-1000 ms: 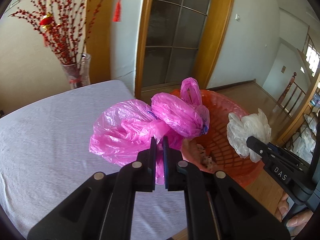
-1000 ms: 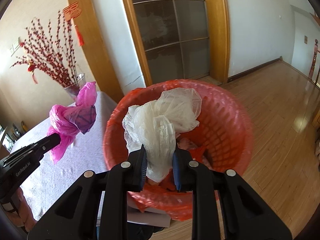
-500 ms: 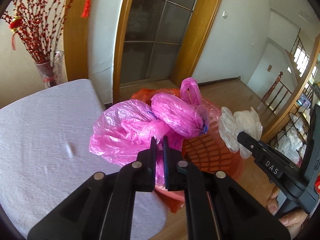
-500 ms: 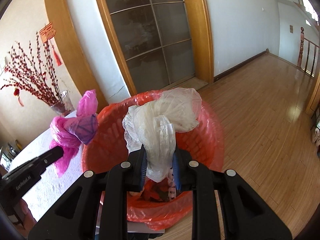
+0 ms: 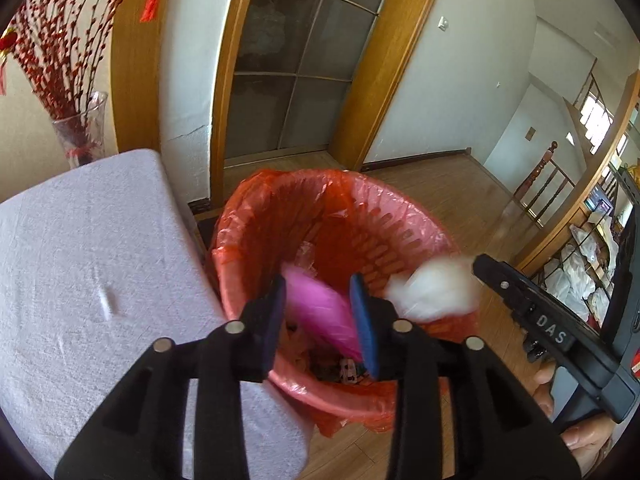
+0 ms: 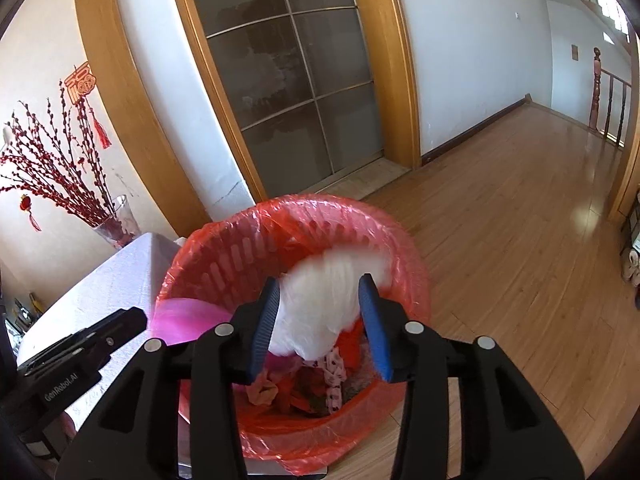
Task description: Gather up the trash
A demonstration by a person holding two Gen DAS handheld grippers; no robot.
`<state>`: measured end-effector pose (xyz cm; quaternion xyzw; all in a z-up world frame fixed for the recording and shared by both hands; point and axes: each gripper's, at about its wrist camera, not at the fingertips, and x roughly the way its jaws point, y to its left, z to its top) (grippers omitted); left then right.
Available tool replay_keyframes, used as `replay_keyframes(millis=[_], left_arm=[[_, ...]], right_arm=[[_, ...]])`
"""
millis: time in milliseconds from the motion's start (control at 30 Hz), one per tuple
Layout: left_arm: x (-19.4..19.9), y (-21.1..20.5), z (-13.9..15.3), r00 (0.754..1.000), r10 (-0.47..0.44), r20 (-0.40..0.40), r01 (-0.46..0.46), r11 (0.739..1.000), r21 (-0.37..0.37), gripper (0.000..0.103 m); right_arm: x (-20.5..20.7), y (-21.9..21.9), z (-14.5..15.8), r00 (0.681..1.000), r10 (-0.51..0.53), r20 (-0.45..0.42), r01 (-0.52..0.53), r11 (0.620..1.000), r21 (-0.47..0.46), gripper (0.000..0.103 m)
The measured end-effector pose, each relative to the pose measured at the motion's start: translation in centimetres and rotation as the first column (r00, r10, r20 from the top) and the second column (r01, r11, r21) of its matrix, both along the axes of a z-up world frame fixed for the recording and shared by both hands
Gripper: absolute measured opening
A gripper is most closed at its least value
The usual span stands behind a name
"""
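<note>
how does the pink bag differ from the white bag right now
The pink bag is vivid magenta; the white bag is pale and translucent. The pink bag is between the opening jaws of the left gripper, the white bag between the opening jaws of the right gripper. The pink bag sits nearer the table, the white bag toward the bin's floor side. Both are motion-blurred crumpled plastic over the red bin.

Pink bag (image 5: 316, 308) and white bag (image 6: 320, 300) are motion-blurred; shapes unreadable

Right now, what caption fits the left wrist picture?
Left gripper opening, blurred pink bag dropping into the red bin.
</note>
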<state>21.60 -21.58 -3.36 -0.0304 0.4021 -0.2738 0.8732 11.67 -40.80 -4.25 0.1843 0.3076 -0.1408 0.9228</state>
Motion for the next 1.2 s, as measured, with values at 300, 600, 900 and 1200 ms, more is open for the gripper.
replay_keyframes(millis=[300,600,900,1200], left_arm=[[-3.9,5.5,1.8,0.977,0.097,0.19,-0.112,0.992,0.066,0.08],[-9.5,13.2,3.7,0.905,0.242,0.349,-0.287,0.954,0.083,0.098],[-14.4,17.6,4.0,0.845,0.341,0.412,-0.408,0.909,0.087,0.099],[-17.4,18.8,3.6,0.825,0.37,0.427,-0.438,0.896,0.069,0.099]], right_arm=[[-4.1,3.6,2.4,0.992,-0.036,0.119,0.057,0.982,-0.179,0.097],[-7.2,9.7,4.0,0.979,0.01,0.202,0.053,0.951,-0.305,0.101],[-10.4,14.8,3.9,0.971,0.045,0.233,0.06,0.902,-0.427,0.101],[-12.6,16.3,3.3,0.975,0.062,0.213,0.024,0.925,-0.378,0.101]])
